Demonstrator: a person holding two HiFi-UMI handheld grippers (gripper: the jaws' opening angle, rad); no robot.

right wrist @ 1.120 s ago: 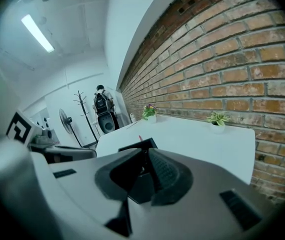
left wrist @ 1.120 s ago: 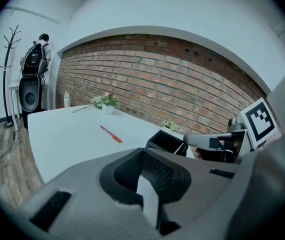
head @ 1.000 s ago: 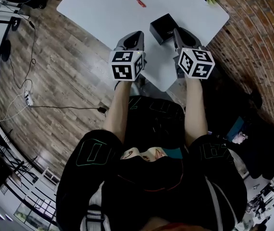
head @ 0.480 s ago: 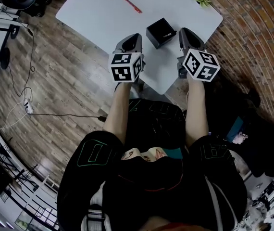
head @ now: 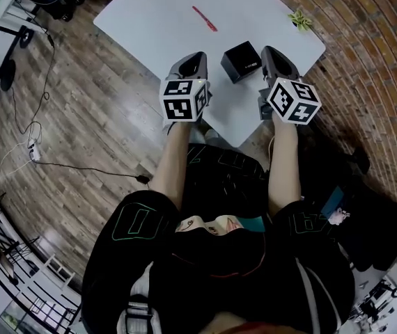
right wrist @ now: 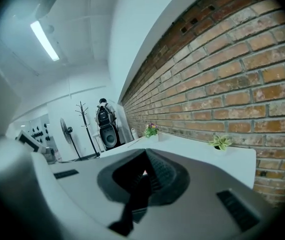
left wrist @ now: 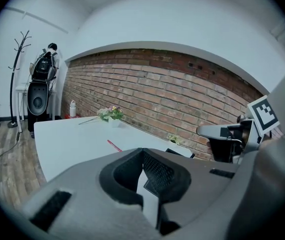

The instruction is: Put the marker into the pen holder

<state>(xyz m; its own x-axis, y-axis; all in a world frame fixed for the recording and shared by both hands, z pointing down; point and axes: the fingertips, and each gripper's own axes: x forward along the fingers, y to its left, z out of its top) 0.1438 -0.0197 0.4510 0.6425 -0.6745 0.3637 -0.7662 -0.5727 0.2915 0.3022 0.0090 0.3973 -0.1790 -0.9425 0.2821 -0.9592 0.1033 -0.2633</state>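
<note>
The red marker (head: pixel 204 18) lies flat on the white table (head: pixel 150 26), far from both grippers; in the left gripper view the marker (left wrist: pixel 114 145) shows beyond the jaws. The black square pen holder (head: pixel 242 61) stands near the table's near edge, between the two grippers, and the left jaws partly hide the holder (left wrist: pixel 180 153) in the left gripper view. My left gripper (head: pixel 197 56) is shut and holds nothing, left of the holder. Just right of the holder, my right gripper (head: pixel 269 49) is also shut and empty.
A small green plant (head: pixel 300 18) sits at the table's far right corner, by the brick wall (head: pixel 366 40). A vase of flowers (left wrist: pixel 110 114) stands at the far end. Cables (head: pixel 38 145) cross the wooden floor on the left. A speaker (left wrist: pixel 37 101) and coat rack stand beyond the table.
The head view has shifted a little, so the table sits lower in it. Both grippers stay shut at the table's near edge; marker and holder have not moved on the table.
</note>
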